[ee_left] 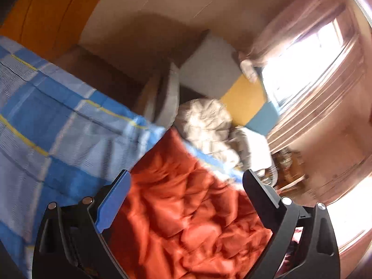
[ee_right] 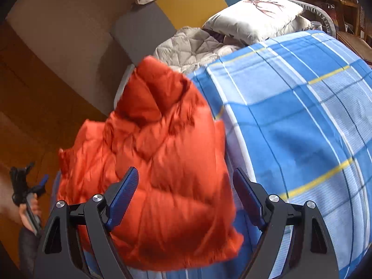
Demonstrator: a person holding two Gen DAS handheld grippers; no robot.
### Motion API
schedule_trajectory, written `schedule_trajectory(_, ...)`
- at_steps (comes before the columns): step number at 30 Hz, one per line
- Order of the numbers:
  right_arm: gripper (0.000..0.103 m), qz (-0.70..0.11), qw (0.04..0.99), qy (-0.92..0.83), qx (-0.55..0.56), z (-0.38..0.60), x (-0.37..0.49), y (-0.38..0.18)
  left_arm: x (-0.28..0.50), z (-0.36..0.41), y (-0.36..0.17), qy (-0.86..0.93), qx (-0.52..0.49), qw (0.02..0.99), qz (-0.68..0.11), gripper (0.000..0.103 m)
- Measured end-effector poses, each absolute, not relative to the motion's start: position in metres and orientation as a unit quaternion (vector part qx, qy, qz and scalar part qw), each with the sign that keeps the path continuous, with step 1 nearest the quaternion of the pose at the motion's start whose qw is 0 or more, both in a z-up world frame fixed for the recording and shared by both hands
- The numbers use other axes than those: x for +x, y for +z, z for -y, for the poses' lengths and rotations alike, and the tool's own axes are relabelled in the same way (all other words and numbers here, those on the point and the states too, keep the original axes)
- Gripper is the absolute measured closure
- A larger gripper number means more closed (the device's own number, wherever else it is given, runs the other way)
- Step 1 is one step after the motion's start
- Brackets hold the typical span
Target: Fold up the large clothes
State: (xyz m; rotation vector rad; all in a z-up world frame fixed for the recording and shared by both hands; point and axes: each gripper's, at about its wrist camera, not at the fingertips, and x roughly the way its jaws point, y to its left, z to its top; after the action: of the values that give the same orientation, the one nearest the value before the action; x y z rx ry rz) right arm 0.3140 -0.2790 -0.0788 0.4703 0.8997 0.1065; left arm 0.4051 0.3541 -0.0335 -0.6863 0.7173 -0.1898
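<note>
An orange puffy jacket (ee_left: 186,209) lies bunched on a bed with a blue plaid sheet (ee_left: 51,121). In the right wrist view the jacket (ee_right: 158,169) sits at the bed's left edge on the sheet (ee_right: 302,121). My left gripper (ee_left: 186,181) is open, fingers spread above the jacket and holding nothing. My right gripper (ee_right: 186,176) is open, its fingers either side of the jacket's near part, not closed on it. The left gripper (ee_right: 28,183) also shows far left in the right wrist view, held in a hand beside the bed.
A grey quilted blanket (ee_right: 195,46) and a white pillow (ee_right: 253,18) lie at the bed's head. A padded headboard (ee_right: 193,2) in grey, yellow and blue stands behind. Pink curtains (ee_left: 313,93) and a bright window are to the right. A wooden wardrobe (ee_right: 28,88) stands on the left.
</note>
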Motion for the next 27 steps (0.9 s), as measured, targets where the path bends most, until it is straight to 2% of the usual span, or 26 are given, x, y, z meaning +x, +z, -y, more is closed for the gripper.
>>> schedule_trajectory(4, 0.02, -0.441, 0.867, 0.056, 0.225, 0.277, 0.29, -0.095, 0.365, -0.349, -0.071, -0.103, -0.309, 0.869, -0.373, 0.008)
schedule_trajectory(8, 0.021, -0.445, 0.863, 0.065, 0.23, 0.274, 0.28, -0.105, 0.327, -0.34, -0.122, -0.122, -0.323, 0.845, -0.407, 0.021)
schedule_trajectory(11, 0.034, -0.448, 0.86, 0.07, 0.235, 0.272, 0.281, -0.111, 0.311, -0.334, -0.145, -0.134, -0.345, 0.832, -0.412, 0.033)
schedule_trajectory(12, 0.043, -0.449, 0.859, 0.071, 0.236, 0.271, 0.281, -0.113, 0.307, -0.332, -0.149, -0.139, -0.353, 0.831, -0.407, 0.04)
schedule_trajectory(13, 0.047, -0.45, 0.857, 0.075, 0.241, 0.271, 0.281, -0.114, 0.306, -0.33, -0.151, -0.139, -0.357, 0.831, -0.404, 0.046)
schedule_trajectory(14, 0.055, -0.449, 0.856, 0.074, 0.243, 0.272, 0.28, -0.114, 0.304, -0.329, -0.152, -0.143, -0.364, 0.829, -0.399, 0.061)
schedule_trajectory(15, 0.065, -0.448, 0.856, 0.075, 0.246, 0.272, 0.279, -0.114, 0.302, -0.328, -0.151, -0.145, -0.363, 0.831, -0.395, 0.071)
schedule_trajectory(18, 0.08, -0.444, 0.856, 0.086, 0.252, 0.275, 0.272, -0.107, 0.296, -0.326, -0.142, -0.147, -0.354, 0.838, -0.387, 0.084)
schedule_trajectory(23, 0.085, -0.441, 0.861, 0.098, 0.232, 0.27, 0.255, -0.09, 0.277, -0.328, -0.122, -0.156, -0.341, 0.849, -0.372, 0.092)
schedule_trajectory(27, 0.086, -0.441, 0.863, 0.105, 0.224, 0.273, 0.237, -0.081, 0.249, -0.324, -0.109, -0.164, -0.333, 0.854, -0.365, 0.093)
